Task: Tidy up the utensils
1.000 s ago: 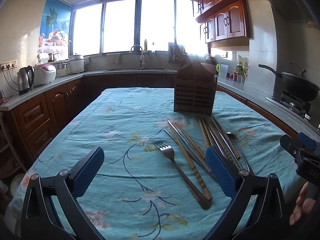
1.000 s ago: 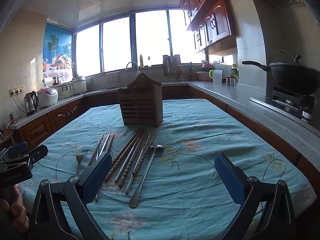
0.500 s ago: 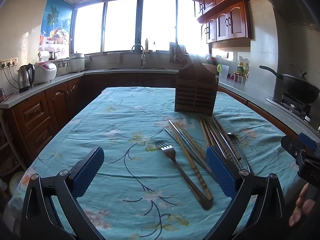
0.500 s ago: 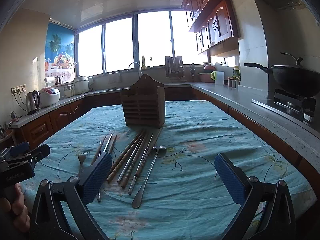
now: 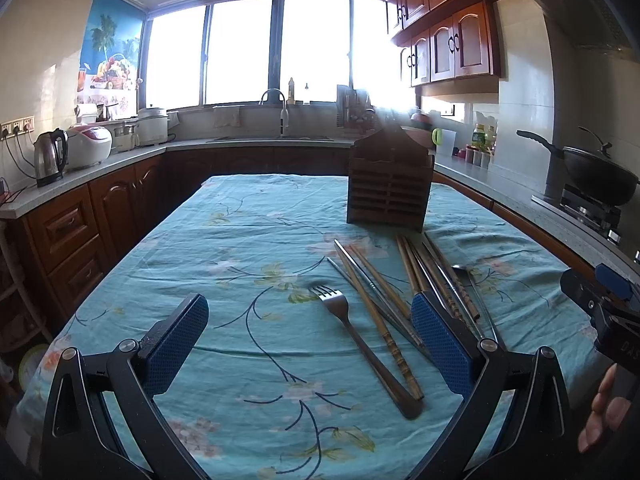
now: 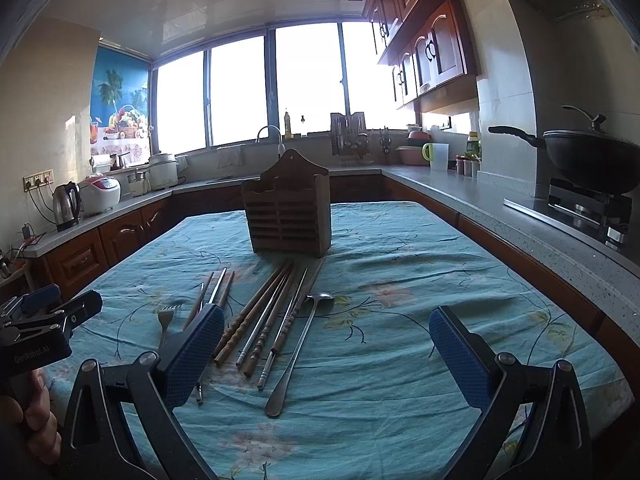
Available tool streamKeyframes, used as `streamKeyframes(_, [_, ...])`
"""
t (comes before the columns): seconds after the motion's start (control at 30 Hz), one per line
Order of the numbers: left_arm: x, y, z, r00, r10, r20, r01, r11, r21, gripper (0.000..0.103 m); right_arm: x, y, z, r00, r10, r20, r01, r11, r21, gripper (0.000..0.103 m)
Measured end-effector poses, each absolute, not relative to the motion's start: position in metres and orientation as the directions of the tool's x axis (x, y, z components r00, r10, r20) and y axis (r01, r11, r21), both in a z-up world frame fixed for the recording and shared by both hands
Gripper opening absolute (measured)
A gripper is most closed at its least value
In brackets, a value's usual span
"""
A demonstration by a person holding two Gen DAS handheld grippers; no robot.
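Utensils (image 6: 256, 320) between wide-open, empty grippers (image 6: 326, 354)

"GenRobot.AI" on the left gripper (image 6: 38, 344) body.

Teal floral tablecloth (image 5: 248, 240) covers the table. Left counter: steel kettle (image 5: 50, 156), white rice cooker (image 5: 91, 146). Black lidded wok (image 6: 592, 160) on the stove at right, faucet (image 5: 280, 114) under the window.

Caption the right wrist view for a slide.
Open right gripper above spoon, chopsticks and fork lying before the wooden holder.
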State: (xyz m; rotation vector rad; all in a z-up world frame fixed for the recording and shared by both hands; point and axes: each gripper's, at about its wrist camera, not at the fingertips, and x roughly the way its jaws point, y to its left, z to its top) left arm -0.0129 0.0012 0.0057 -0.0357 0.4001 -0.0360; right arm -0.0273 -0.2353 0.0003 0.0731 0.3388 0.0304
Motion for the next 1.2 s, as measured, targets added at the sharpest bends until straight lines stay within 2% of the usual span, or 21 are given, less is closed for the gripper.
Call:
streamKeyframes(0.5, [-0.011,0.0,0.007,0.913,-0.067,-0.402,0.047,0.997,-0.058,0.103,-0.028,-0.234,0.0,0.941,0.048,-0.334,-0.024,0.997,0.076,0.103])
streamKeyframes(0.7, [0.004,0.005,0.011,0.887,-0.097,-0.452,0.058,0.993,-0.099,0.103,-0.019,-0.24,0.004,0.928,0.082,-0.363,-0.045,0.993,0.109,0.103])
streamKeyframes(0.87, [0.027,0.013,0.011,0.839,-0.153,-0.522,0.077,0.983,-0.164,0.103,0.002,-0.249,0.006,0.887,0.17,-0.429,-0.088,0.975,0.204,0.103])
streamKeyframes(0.93, [0.038,0.011,0.009,0.81,-0.181,-0.557,0.099,0.98,-0.175,0.1,0.012,-0.253,0.006,0.867,0.209,-0.452,-0.102,0.963,0.25,0.103])
streamKeyframes(1.03, [0.054,0.01,0.003,0.765,-0.228,-0.602,0.126,0.97,-0.207,0.089,0.029,-0.259,0.002,0.829,0.275,-0.487,-0.12,0.938,0.325,0.101])
streamKeyframes(1.1, [0.065,0.011,-0.001,0.73,-0.266,-0.63,0.136,0.959,-0.247,0.079,0.041,-0.263,-0.002,0.799,0.317,-0.51,-0.123,0.917,0.378,0.095])
streamKeyframes(1.13, [0.071,0.012,-0.004,0.711,-0.281,-0.644,0.135,0.954,-0.267,0.077,0.048,-0.266,-0.005,0.781,0.338,-0.525,-0.121,0.907,0.404,0.089])
streamKeyframes(1.2, [0.083,0.012,-0.011,0.669,-0.318,-0.672,0.14,0.942,-0.306,0.065,0.062,-0.27,-0.012,0.743,0.371,-0.557,-0.107,0.887,0.449,0.08])
